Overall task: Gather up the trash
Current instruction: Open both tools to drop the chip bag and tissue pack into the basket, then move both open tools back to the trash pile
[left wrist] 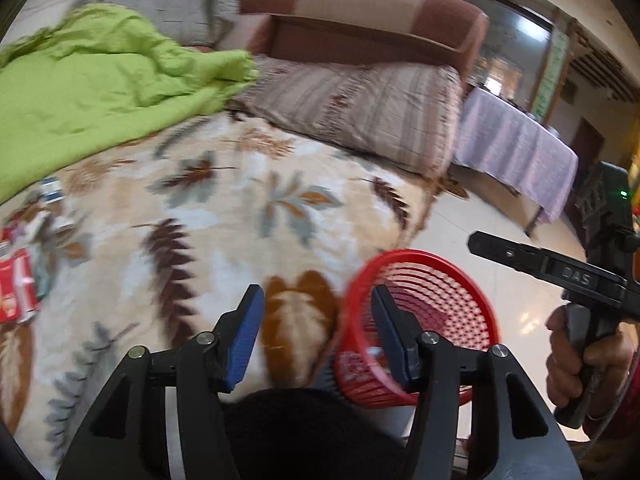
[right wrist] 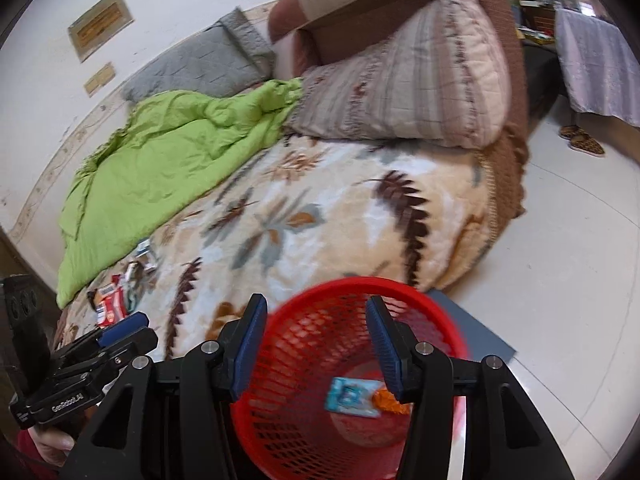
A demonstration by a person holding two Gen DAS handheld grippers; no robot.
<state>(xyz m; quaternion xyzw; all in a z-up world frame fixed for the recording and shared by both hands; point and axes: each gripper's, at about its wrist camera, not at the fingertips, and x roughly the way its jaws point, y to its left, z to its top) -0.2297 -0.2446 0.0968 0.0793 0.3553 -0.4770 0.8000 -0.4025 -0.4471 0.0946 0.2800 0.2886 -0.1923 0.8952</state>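
A red mesh basket point(right wrist: 320, 408) stands on the floor by the bed's near edge; it also shows in the left wrist view point(left wrist: 424, 320). Inside it lie a teal wrapper point(right wrist: 350, 396) and an orange wrapper point(right wrist: 386, 400). My right gripper point(right wrist: 318, 344) hangs open over the basket's mouth with nothing between its pads. My left gripper point(left wrist: 318, 330) is open and empty over the leaf-patterned bed cover point(left wrist: 240, 208), just left of the basket. A pile of red and white wrappers point(left wrist: 16, 288) lies on the cover at the far left, also in the right wrist view point(right wrist: 110, 306).
A green blanket point(right wrist: 160, 160) lies crumpled behind the wrappers. Striped pillows point(left wrist: 360, 112) and a grey one point(left wrist: 160, 0) sit at the bed's head. Right of the bed is pale tiled floor point(right wrist: 560, 260), a table with a lilac cloth point(left wrist: 516, 148), and slippers point(right wrist: 580, 140).
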